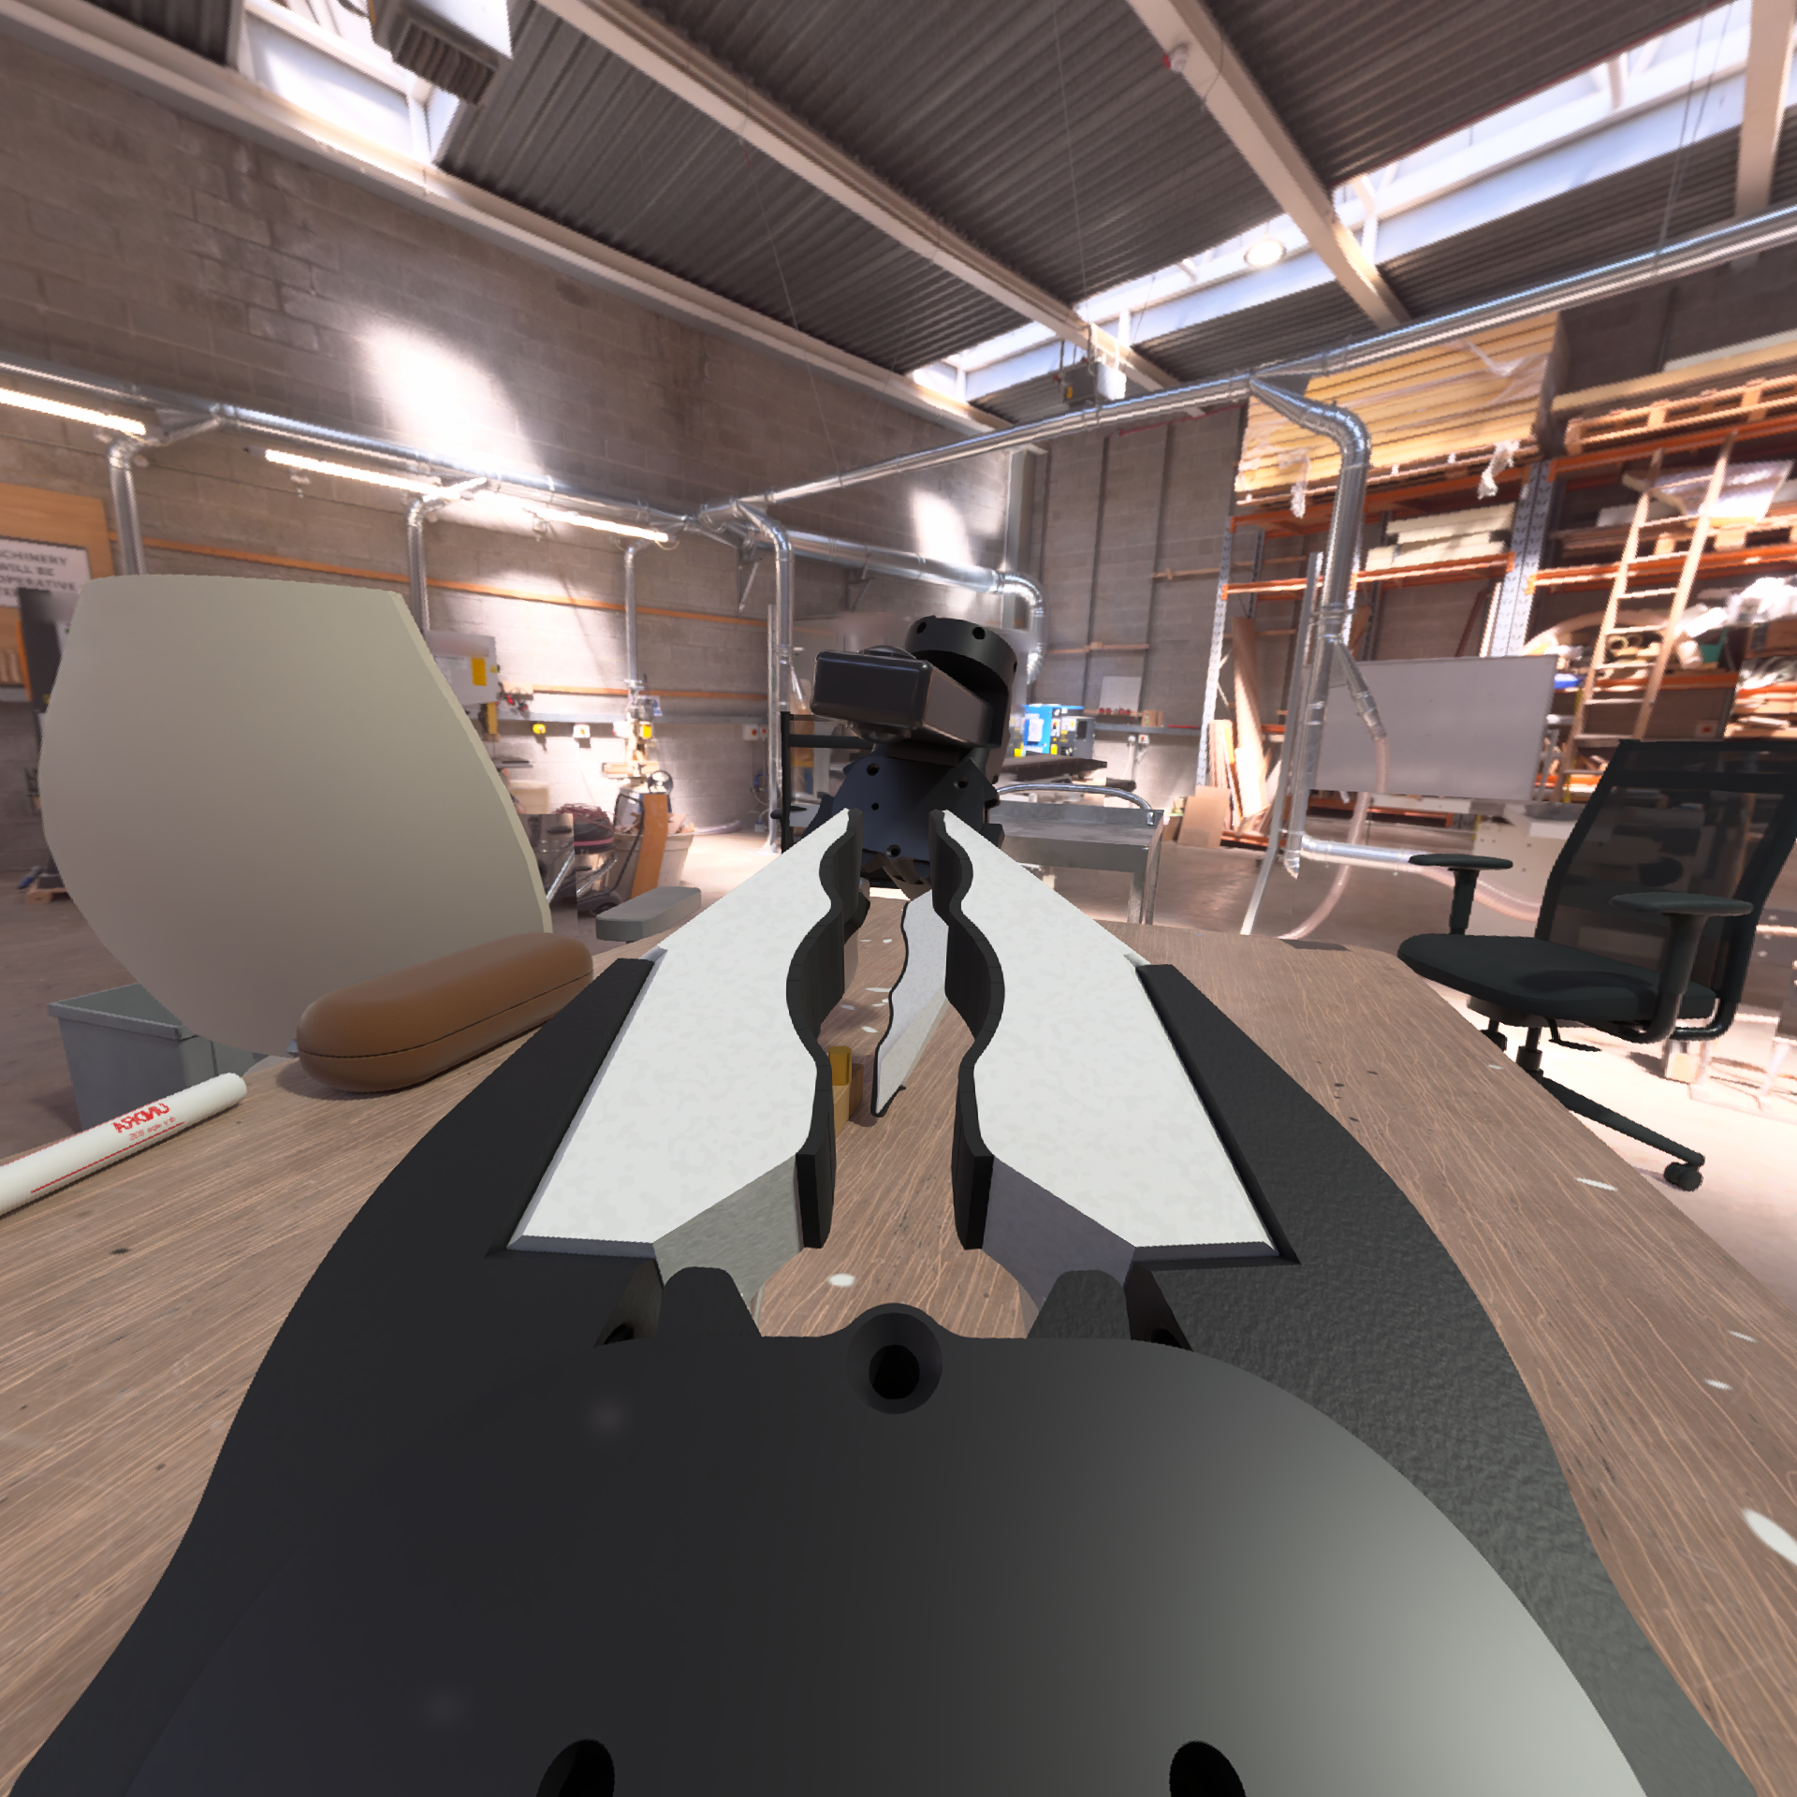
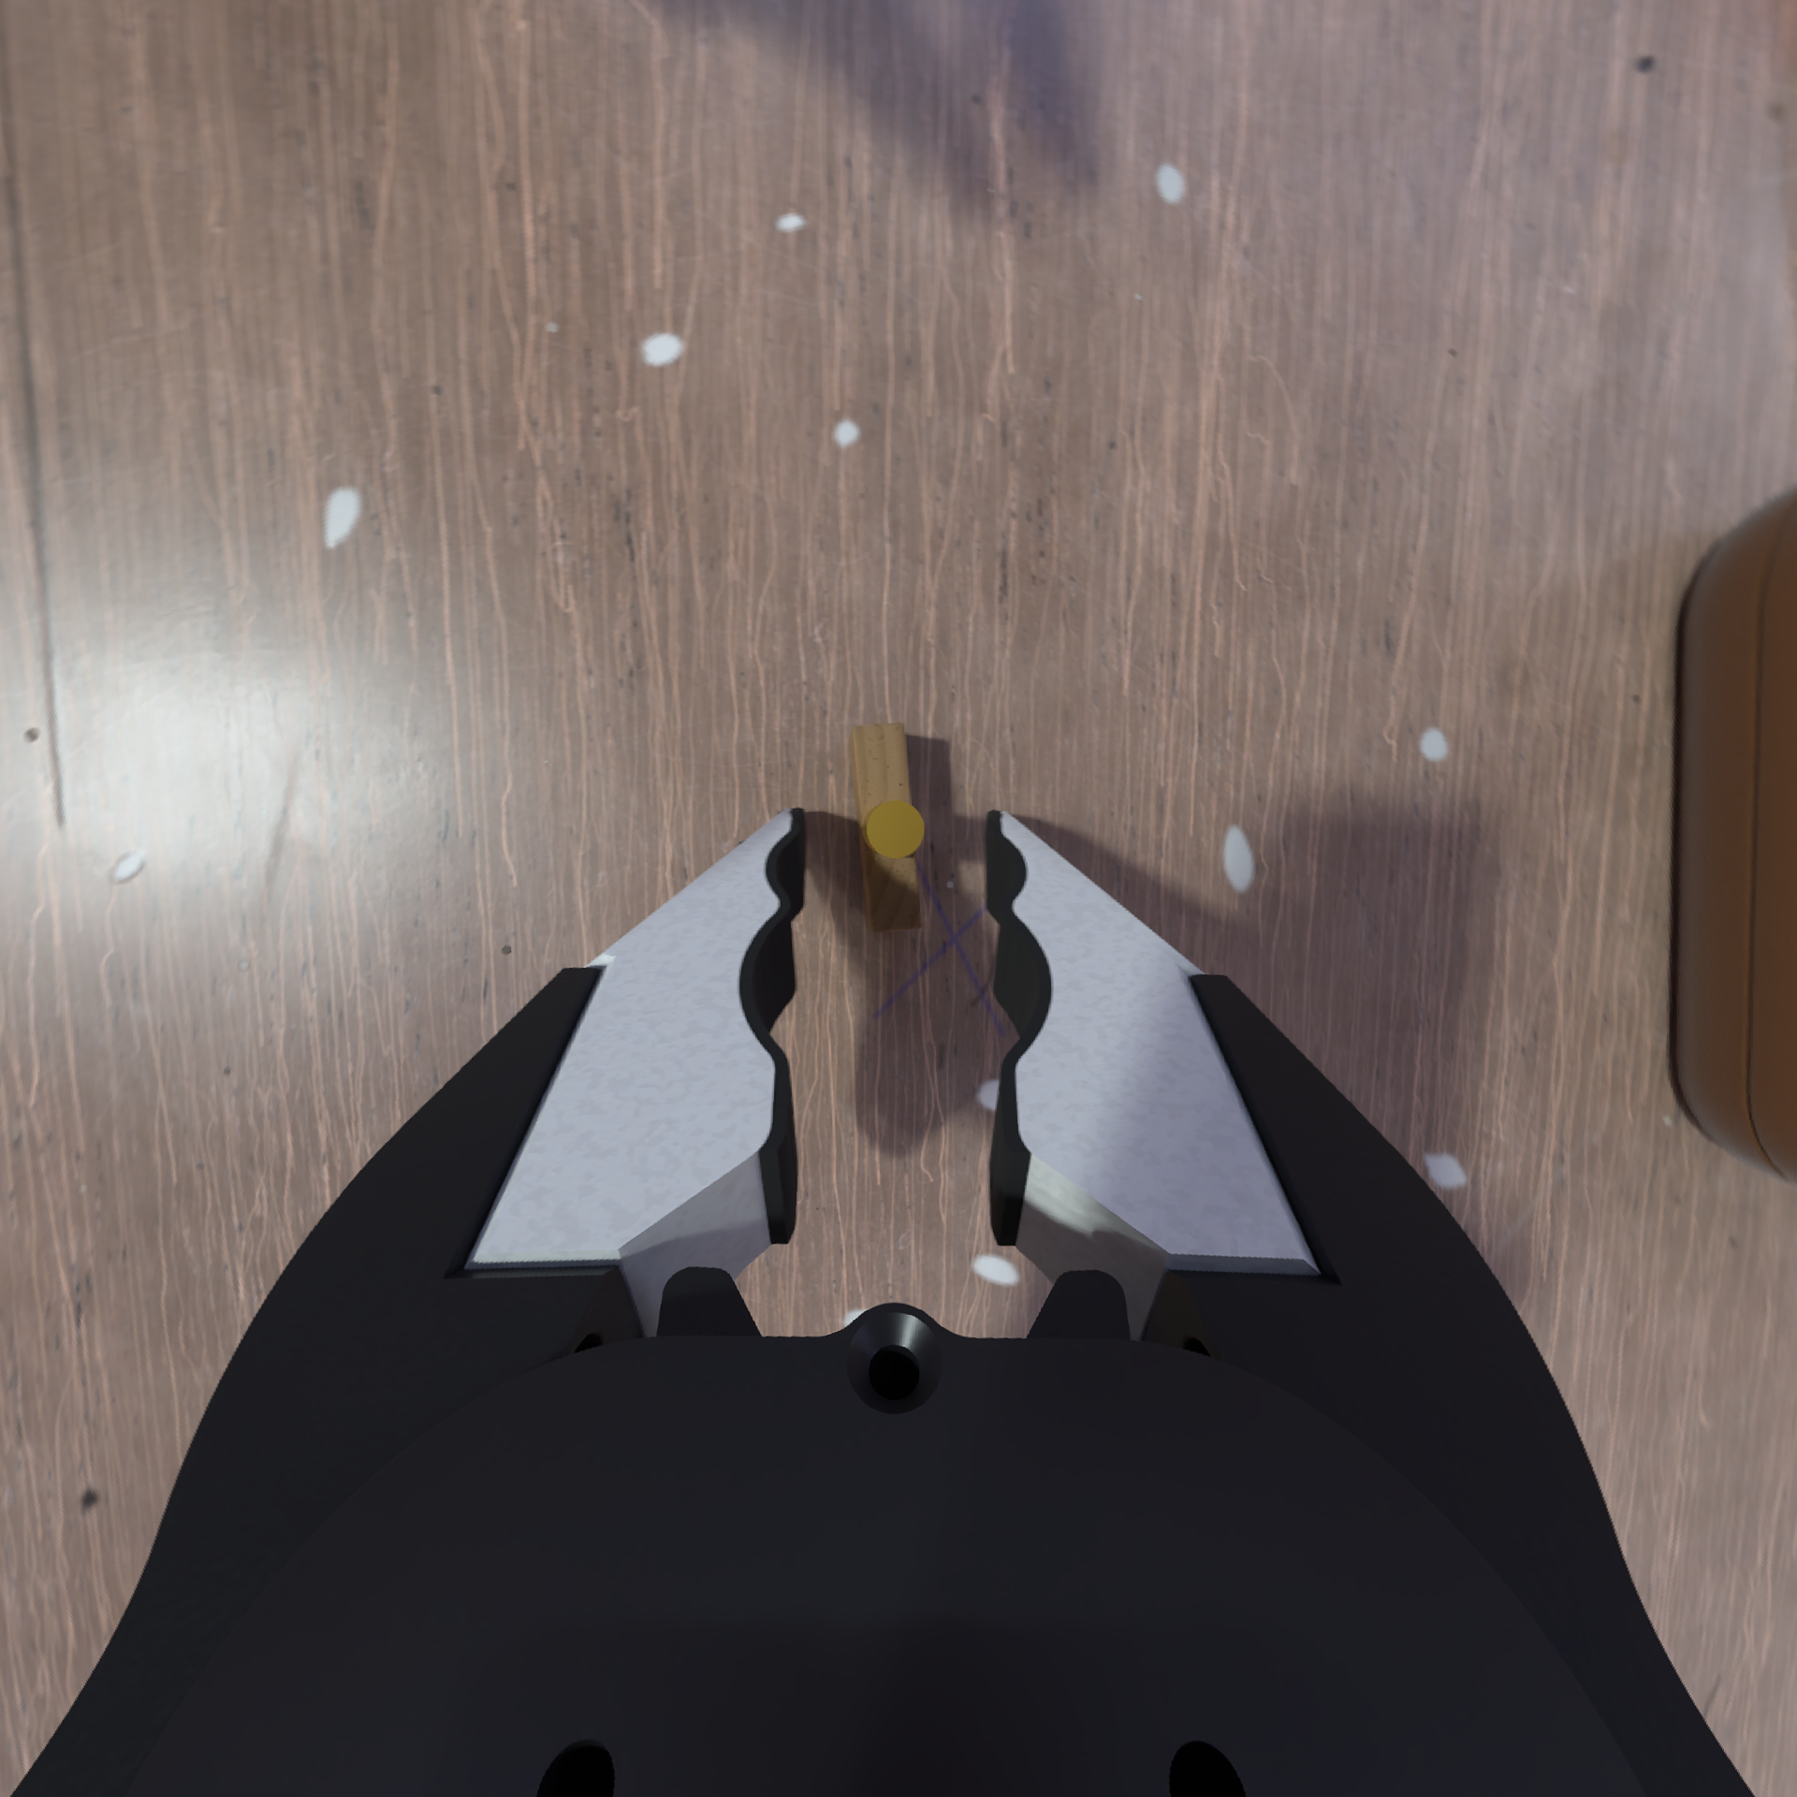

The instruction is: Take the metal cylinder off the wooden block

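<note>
In the right wrist view a small wooden block (image 2: 880,768) lies on the wooden table (image 2: 486,583). A yellow metal cylinder (image 2: 894,828) stands upright on it, seen from above. My right gripper (image 2: 895,819) points straight down, open and empty. Its fingertips sit on either side of the cylinder and are apart from it. My left gripper (image 1: 895,819) lies low and level over the table, open and empty. The block (image 1: 842,1104) and cylinder (image 1: 840,1060) show past it, half hidden by its left finger. One finger (image 1: 912,1002) of the right gripper reaches down beside them.
A brown glasses case (image 1: 442,1011) lies to the left, and it also shows in the right wrist view (image 2: 1741,836). A white tube (image 1: 117,1133) and a large beige rounded object (image 1: 272,797) stand at the far left. A black office chair (image 1: 1604,924) stands past the table's right edge. A purple cross (image 2: 958,948) marks the table beside the block.
</note>
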Available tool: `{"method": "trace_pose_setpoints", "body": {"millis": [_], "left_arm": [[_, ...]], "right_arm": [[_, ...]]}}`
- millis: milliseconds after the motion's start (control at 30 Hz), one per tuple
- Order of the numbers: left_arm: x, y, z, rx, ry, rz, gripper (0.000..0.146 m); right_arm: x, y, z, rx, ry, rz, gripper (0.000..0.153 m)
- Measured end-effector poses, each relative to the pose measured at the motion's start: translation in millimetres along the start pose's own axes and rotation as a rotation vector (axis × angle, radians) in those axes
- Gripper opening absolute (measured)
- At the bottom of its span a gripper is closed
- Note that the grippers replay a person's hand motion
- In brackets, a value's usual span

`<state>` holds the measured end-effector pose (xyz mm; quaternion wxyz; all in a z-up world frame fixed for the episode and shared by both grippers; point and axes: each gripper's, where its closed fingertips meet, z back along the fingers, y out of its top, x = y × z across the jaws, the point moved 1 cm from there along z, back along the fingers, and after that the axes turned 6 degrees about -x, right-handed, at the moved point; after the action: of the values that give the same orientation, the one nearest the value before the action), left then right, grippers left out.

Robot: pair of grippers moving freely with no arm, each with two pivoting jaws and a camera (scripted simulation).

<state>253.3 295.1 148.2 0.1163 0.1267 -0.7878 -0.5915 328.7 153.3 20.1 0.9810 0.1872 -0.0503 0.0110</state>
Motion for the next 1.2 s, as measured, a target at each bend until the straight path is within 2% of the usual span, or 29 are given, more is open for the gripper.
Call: {"method": "trace_pose_setpoints", "body": {"millis": [100, 200, 333, 467, 567, 667, 900, 967, 1033, 1100, 1200], "left_arm": [[-2, 1, 2, 0.002, 0.007, -0.002, 0.013], [-3, 4, 4, 0.019, 0.006, 0.010, 0.013], [-8, 19, 15, 0.081, 0.015, 0.023, 0.013], [-16, 29, 26, 0.135, 0.043, 0.038, 0.013], [-17, 26, 24, 0.121, 0.051, 0.040, 0.013], [-14, 21, 19, 0.097, 0.044, 0.027, 0.013], [-11, 8, 10, 0.045, 0.030, 0.032, 0.014], [-11, 6, 9, 0.042, 0.031, 0.033, 0.013], [-14, 5, 10, 0.034, 0.051, 0.023, 0.014], [-21, 6, 14, 0.034, 0.087, 0.014, 0.014], [-31, 16, 21, 0.101, 0.125, 0.060, 0.013]], "right_arm": [[-2, 1, 1, 0.029, 0.009, 0.064, 0.021], [1, 3, 9, 0.077, -0.092, 0.146, 0.010], [-10, 3, 30, 0.049, -0.183, 0.260, 0.010], [-33, -14, 38, -0.136, -0.046, 0.257, 0.010], [-35, -27, 21, -0.228, -0.042, 0.288, 0.010], [-35, -29, 16, -0.235, -0.047, 0.282, 0.010], [-35, -31, 12, -0.241, -0.161, 0.289, 0.010], [-35, -30, 13, -0.225, -0.196, 0.335, 0.010], [-33, -22, 21, -0.139, -0.252, 0.365, 0.010], [-32, 0, 46, 0.082, -0.292, 0.369, 0.010], [-24, 33, 102, 0.401, -0.460, 0.426, 0.010]]}}
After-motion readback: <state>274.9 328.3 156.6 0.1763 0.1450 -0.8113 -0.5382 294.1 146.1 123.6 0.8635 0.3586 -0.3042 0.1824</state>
